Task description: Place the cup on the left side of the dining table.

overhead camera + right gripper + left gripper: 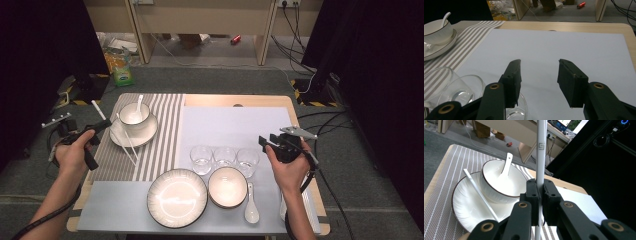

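Note:
My left gripper (pixel 106 124) (pixel 540 192) hovers at the table's left edge, shut on a white chopstick (pixel 96 107) (pixel 539 157) that runs up between its jaws. A second white chopstick (pixel 129 140) (pixel 480 195) lies slanted across the white plate (pixel 145 137) (pixel 466 207). A white bowl (pixel 134 114) (pixel 499 182) stands on that plate with a spoon (pixel 139 102) (pixel 506 167) in it. My right gripper (pixel 265 142) (pixel 539 75) stands open over the white mat, right of the glasses, with nothing between its fingers.
Three clear glasses (pixel 224 159) (pixel 461 92) stand in a row mid-table. In front of them sit a large ribbed plate (pixel 177 197), a smaller bowl (pixel 227 186) and a white spoon (pixel 251 207). A striped mat (pixel 165 130) lies under the left setting.

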Demonstrator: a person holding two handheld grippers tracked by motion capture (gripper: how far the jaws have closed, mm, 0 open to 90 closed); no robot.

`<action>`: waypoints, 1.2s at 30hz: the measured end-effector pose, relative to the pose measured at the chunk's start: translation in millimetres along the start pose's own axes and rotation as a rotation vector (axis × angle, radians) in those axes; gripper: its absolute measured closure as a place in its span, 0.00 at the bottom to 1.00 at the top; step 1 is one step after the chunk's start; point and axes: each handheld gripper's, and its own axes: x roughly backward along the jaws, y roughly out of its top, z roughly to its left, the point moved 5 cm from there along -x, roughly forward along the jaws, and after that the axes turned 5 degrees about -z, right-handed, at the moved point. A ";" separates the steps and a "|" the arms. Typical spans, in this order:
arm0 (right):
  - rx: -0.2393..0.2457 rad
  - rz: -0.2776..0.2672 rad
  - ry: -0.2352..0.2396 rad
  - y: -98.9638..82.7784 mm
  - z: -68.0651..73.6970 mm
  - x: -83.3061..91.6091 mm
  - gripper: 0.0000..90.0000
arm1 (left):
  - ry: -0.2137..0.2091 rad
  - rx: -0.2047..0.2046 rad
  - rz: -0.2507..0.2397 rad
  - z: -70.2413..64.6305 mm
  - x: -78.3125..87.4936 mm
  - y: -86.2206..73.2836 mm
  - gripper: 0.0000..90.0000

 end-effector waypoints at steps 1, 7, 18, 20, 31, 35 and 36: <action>0.000 0.001 0.000 -0.1 0.1 -0.1 0.59 | 0.002 -0.002 0.000 0.5 -0.2 0.0 0.93; 0.006 0.004 -0.003 0.0 0.3 -0.4 0.59 | 0.021 -0.003 0.015 6.8 -0.9 -0.7 0.93; 0.007 0.004 -0.002 -0.3 0.3 -1.5 0.59 | 0.040 -0.004 0.027 13.1 -3.6 -2.4 0.93; 0.005 0.003 -0.001 0.1 0.5 -1.3 0.59 | 0.045 -0.005 0.030 14.2 -4.6 -2.6 0.93; 0.010 0.003 -0.004 -0.4 0.0 -1.3 0.60 | 0.083 0.011 0.038 26.6 -8.4 -4.1 0.93; 0.012 0.004 0.001 -0.8 0.7 -2.0 0.60 | 0.096 0.014 0.045 31.8 -10.9 -5.8 0.93; 0.013 0.004 0.001 -0.9 0.8 -2.2 0.60 | 0.097 0.019 0.045 32.8 -11.6 -6.4 0.93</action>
